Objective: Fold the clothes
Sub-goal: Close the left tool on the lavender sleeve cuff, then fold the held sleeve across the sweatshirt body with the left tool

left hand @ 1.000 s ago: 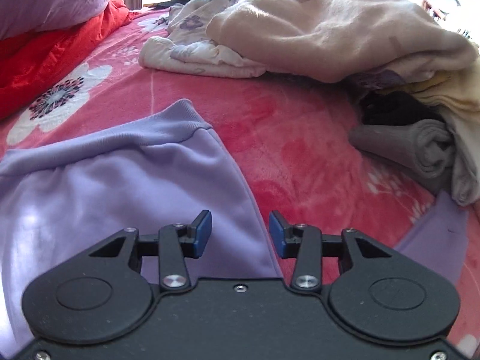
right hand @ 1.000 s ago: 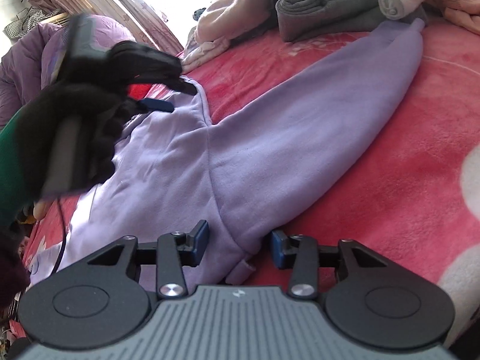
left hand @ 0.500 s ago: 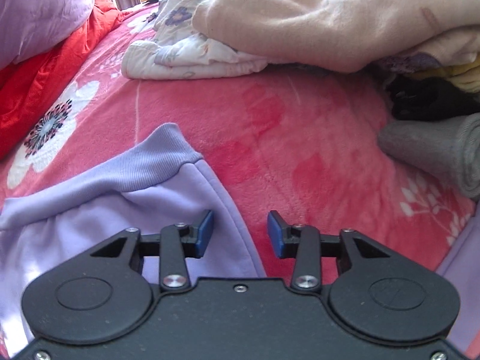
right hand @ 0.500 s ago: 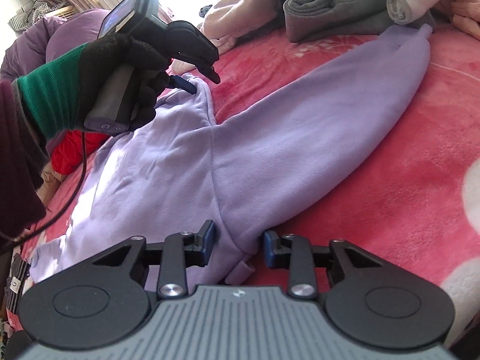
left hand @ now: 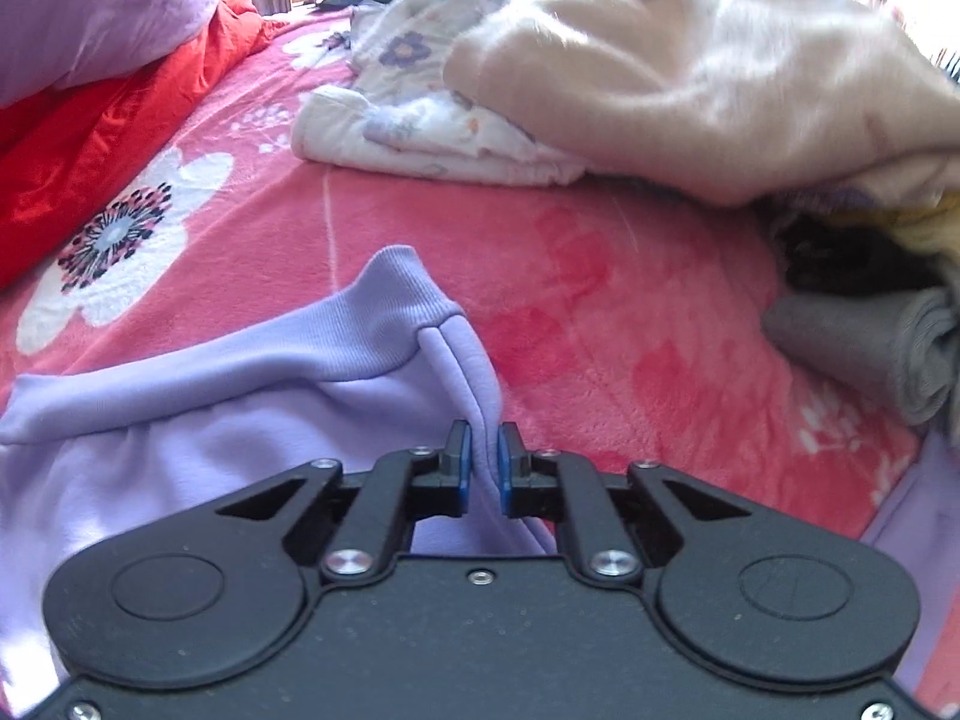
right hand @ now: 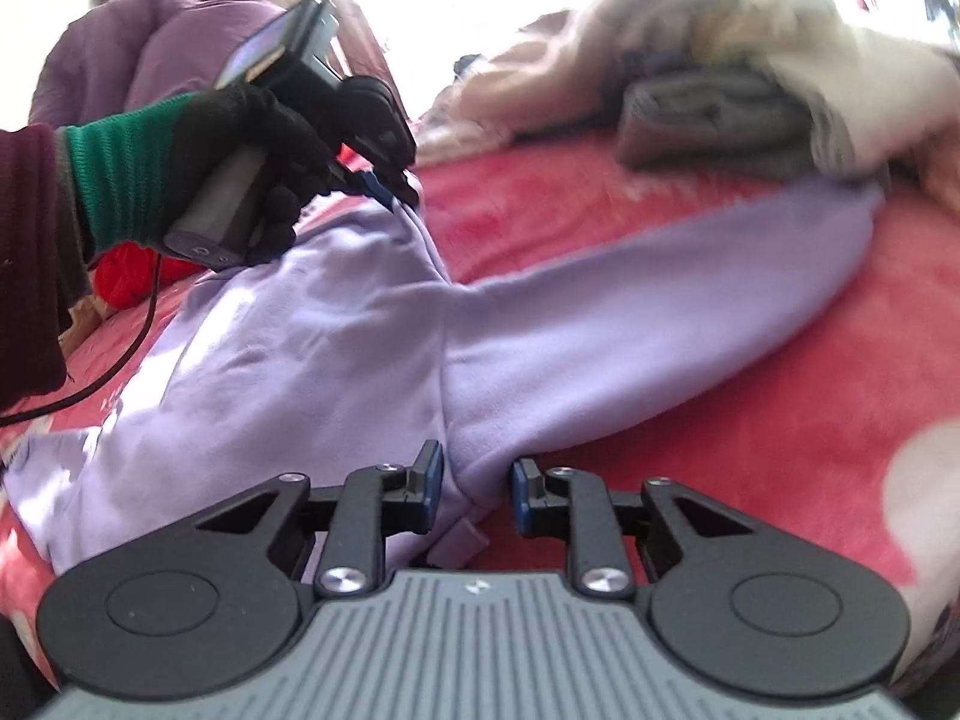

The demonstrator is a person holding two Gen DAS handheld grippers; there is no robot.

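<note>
A lilac sweatshirt (right hand: 336, 348) lies spread on the pink flowered bedspread (left hand: 600, 312), one sleeve (right hand: 690, 300) stretched to the right. My left gripper (left hand: 480, 471) is shut on the sweatshirt's side edge just below the ribbed hem (left hand: 336, 330), lifting it into a ridge; it also shows in the right wrist view (right hand: 390, 192), held by a black-gloved hand. My right gripper (right hand: 474, 486) is partly closed around the sweatshirt's armpit fold, with the pads (right hand: 429, 483) a fabric-width apart and a gap still showing.
A pile of clothes lies at the far side: a beige garment (left hand: 690, 72), a white flowered one (left hand: 432, 132), a rolled grey one (left hand: 870, 348). A red quilt (left hand: 90, 138) and a purple pillow (left hand: 90, 6) lie at the left.
My left gripper has shut on the sweatshirt's edge near the hem and pulled it up. My right gripper's fingers have narrowed around the armpit fold.
</note>
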